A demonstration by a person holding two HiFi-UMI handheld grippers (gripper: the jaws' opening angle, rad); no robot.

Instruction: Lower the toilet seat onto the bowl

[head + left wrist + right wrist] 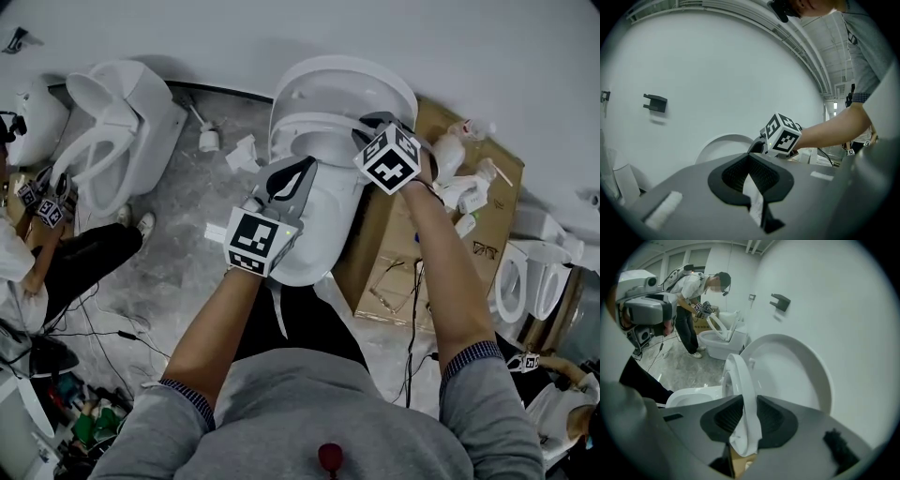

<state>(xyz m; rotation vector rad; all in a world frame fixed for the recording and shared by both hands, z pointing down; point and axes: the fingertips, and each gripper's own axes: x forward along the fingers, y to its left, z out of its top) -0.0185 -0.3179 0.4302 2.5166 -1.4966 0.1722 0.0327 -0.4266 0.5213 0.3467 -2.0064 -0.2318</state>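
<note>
A white toilet stands in front of me with its lid (347, 80) up against the wall. The seat (314, 127) is raised above the bowl (323, 234). My right gripper (364, 127) is at the seat's right rim. In the right gripper view the seat ring (740, 380) runs upright between the pads, and the right gripper (745, 420) is shut on it, with the lid (792, 366) behind and the bowl (689, 397) below left. My left gripper (305, 164) hovers over the bowl's left side. Its jaws (752, 180) stand together, with only a thin white strip in the slit.
A second toilet (112, 122) stands at the left, with a person (696, 296) working at it. A cardboard box (441, 225) with loose white parts lies right of my toilet. More toilets (525, 277) are at the far right. Cables cross the floor (178, 225).
</note>
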